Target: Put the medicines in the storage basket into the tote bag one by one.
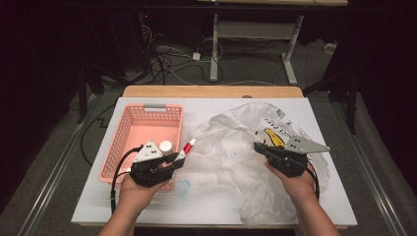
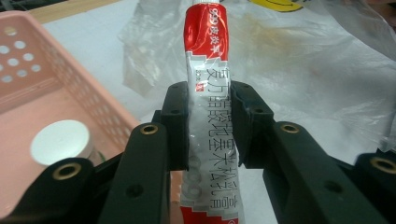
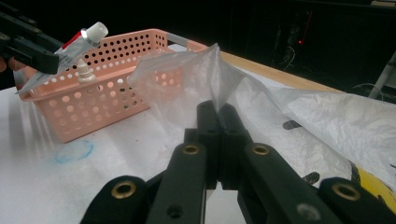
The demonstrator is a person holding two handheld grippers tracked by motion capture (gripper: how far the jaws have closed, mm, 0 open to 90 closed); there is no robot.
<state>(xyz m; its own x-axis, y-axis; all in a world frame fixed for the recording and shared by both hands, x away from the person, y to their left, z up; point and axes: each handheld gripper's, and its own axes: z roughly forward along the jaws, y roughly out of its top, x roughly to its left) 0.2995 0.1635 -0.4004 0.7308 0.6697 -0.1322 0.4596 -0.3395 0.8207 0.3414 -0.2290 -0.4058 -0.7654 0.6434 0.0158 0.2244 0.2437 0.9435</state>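
Two grippers work over the white table (image 1: 211,206) in the high view. The left gripper (image 1: 178,158) holds a red-and-silver squeeze tube with a white cap (image 1: 186,149) just beside the right wall of the pink perforated plastic basket (image 1: 129,147), where a white-capped small bottle (image 1: 165,146) stands. The right gripper (image 1: 259,147) reaches into the crumpled translucent plastic bag with a yellow print (image 1: 246,142) spread over the table's right half.

From the left gripper view, the jaws are closed on the tube (image 2: 210,107) partway along its length, pressing its soft sides — most of the body sticks out ahead, unsupported. My guess is that a soft tube pinched this way could pivot or slide out if the hand swings quickly toward the basket (image 2: 42,93), and a harder squeeze might buckle it.

From the right gripper view, the jaws are pressed together on a thin pinch of the bag's film (image 3: 205,74), lifted into a peak. The hold looks slight — the slick film may slip free or stretch if pulled, and the bag could collapse shut. The tube (image 3: 84,39) hangs above the basket's (image 3: 116,79) near corner, so a drop could land it on the table instead.
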